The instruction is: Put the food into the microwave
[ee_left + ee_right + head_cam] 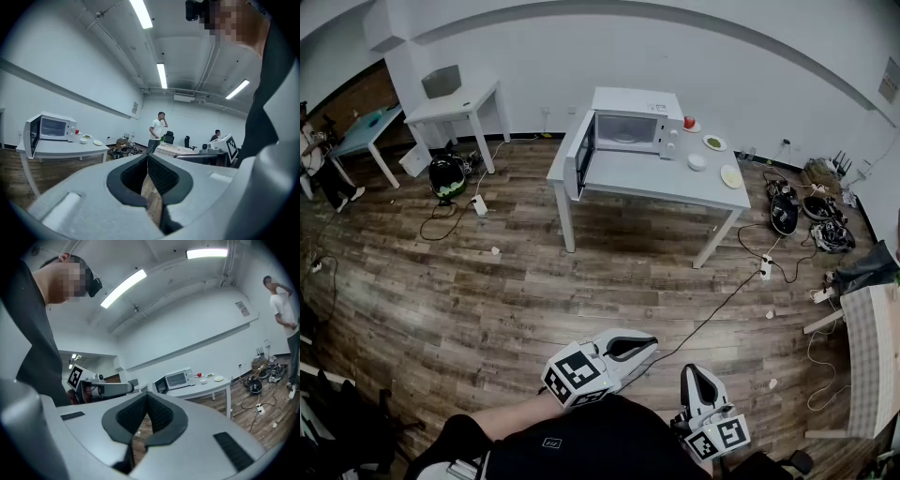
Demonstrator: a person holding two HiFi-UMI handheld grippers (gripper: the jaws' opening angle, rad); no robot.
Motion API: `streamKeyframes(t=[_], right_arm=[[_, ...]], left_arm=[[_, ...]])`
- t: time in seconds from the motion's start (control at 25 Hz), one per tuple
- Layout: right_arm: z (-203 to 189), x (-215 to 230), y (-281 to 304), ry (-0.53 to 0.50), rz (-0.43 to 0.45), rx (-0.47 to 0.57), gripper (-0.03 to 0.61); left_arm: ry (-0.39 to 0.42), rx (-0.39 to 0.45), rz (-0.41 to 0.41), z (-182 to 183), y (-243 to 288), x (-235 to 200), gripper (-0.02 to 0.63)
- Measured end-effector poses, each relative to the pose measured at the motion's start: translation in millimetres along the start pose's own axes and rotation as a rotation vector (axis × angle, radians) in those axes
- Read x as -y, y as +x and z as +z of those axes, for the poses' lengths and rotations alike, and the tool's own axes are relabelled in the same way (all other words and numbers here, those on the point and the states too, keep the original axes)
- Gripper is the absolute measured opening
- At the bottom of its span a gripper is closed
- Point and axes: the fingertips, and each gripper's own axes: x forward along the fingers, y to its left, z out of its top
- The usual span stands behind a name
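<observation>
A white microwave (630,127) stands on a white table (647,178) across the room, its door (580,155) swung open to the left. To the right of it on the table lie a red item (689,122), a plate with green food (713,142), a small white bowl (697,161) and a pale plate (731,175). Both grippers are held close to the person's body, far from the table. The left gripper (649,344) (147,157) is shut and empty. The right gripper (688,370) (146,397) is also shut with nothing in it. The right gripper view shows the microwave (177,379) far off.
Cables and power strips (764,267) trail over the wooden floor. A black and green object (447,175) lies near a second white table (455,108). Bags and gear (806,216) sit at the right. A standing person (157,132) and a seated one (216,136) are in the room.
</observation>
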Motion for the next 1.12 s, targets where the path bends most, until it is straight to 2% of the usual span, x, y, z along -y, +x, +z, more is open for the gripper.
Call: streamKeyframes(t=[0.28, 0.48, 0.64, 0.88, 1.0, 1.12], right_arm=[[-1, -2, 20, -0.016, 0.023, -0.023, 0.012], [-2, -7, 33, -0.036, 0.038, -0.036, 0.012], [-3, -20, 57, -0.017, 0.071, -0.026, 0.012], [-11, -79, 114, -0.041, 0.15, -0.029, 0.014], [-32, -110, 144, -0.022, 0.187, -0.057, 0.014], [-49, -129, 161, 0.003, 0.206, -0.11, 0.014]], left_arm=[[0.038, 0.042, 0.119, 7, -28, -25, 0.009], [0.021, 0.043, 0.119, 8, -33, -34, 0.009], [0.006, 0.082, 0.128, 14, -55, -47, 0.009], [0.018, 0.093, 0.183, 5, -120, -90, 0.009], [0.034, 0.069, 0.174, -7, -142, -108, 0.009], [0.017, 0.055, 0.166, -13, -159, -124, 0.009]])
